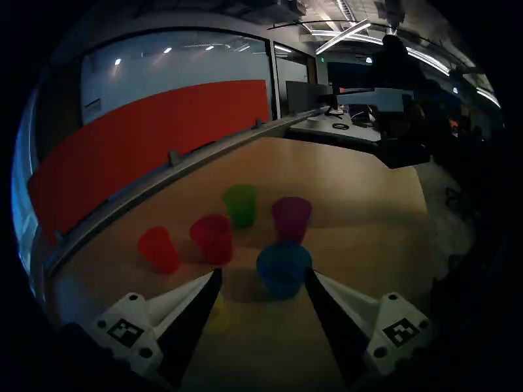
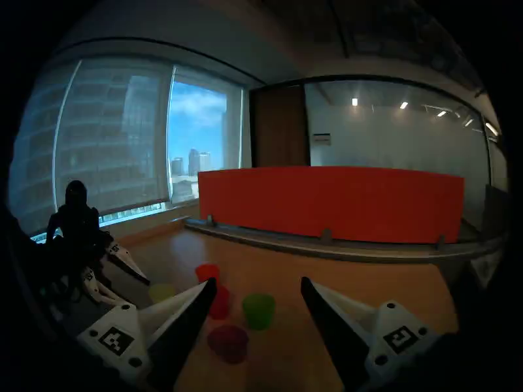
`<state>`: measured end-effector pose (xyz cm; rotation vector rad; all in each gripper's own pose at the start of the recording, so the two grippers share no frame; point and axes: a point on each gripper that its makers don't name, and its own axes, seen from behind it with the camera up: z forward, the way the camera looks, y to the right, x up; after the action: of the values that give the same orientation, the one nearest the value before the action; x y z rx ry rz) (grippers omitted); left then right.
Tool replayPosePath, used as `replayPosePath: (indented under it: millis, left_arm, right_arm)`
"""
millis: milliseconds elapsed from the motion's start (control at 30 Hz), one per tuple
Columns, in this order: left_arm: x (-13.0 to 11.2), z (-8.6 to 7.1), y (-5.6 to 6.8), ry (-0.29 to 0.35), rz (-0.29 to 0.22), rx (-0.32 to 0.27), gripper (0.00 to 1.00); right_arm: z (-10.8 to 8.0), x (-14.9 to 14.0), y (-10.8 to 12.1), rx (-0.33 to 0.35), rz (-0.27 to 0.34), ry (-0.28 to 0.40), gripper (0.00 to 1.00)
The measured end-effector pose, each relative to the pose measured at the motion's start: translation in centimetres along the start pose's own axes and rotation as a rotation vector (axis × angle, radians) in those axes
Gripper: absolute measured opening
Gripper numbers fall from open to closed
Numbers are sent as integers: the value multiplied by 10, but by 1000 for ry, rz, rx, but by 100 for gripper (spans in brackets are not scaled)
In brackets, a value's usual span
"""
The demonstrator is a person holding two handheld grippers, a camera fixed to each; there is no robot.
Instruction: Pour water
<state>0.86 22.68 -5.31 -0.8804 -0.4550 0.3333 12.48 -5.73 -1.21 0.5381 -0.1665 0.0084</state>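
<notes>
Several coloured plastic cups stand on a wooden table. In the left gripper view the blue cup stands just beyond my open left gripper, between its fingertips. Behind it are a purple cup, a green cup, a crimson cup and an orange-red cup. A yellowish cup is partly hidden by the left finger. My right gripper is open above the table, with the green cup, purple cup and crimson cup ahead of it. The left gripper appears at far left, in a dark hand.
An orange partition on a grey rail bounds the table's far side. Windows lie beyond the left end. Desks with a monitor stand past the table's other end.
</notes>
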Motion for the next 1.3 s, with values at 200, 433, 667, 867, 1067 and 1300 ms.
replayPosePath:
  millis: [200, 433, 667, 867, 1067, 1300]
  left_arm:
    - [-7, 10, 11, -21, 4, -34, 93]
    - [-17, 26, 18, -49, 7, -58, 93]
    - [-25, 44, 23, -78, 4, -76, 93]
    - [-35, 58, 23, -110, 9, -84, 93]
    - [-43, 74, 28, -133, 5, -102, 93]
    - [-45, 89, 31, -144, 9, -111, 92]
  right_arm:
    - [1, 0, 0, 0, -2, -1, 100]
    - [2, -1, 2, 1, -2, -4, 100]
    - [4, -7, 8, 0, 4, -9, 100]
    - [6, -11, 14, -3, 9, -9, 100]
    - [9, -15, 19, -8, 18, -15, 100]
    - [10, -19, 22, -8, 23, -18, 100]
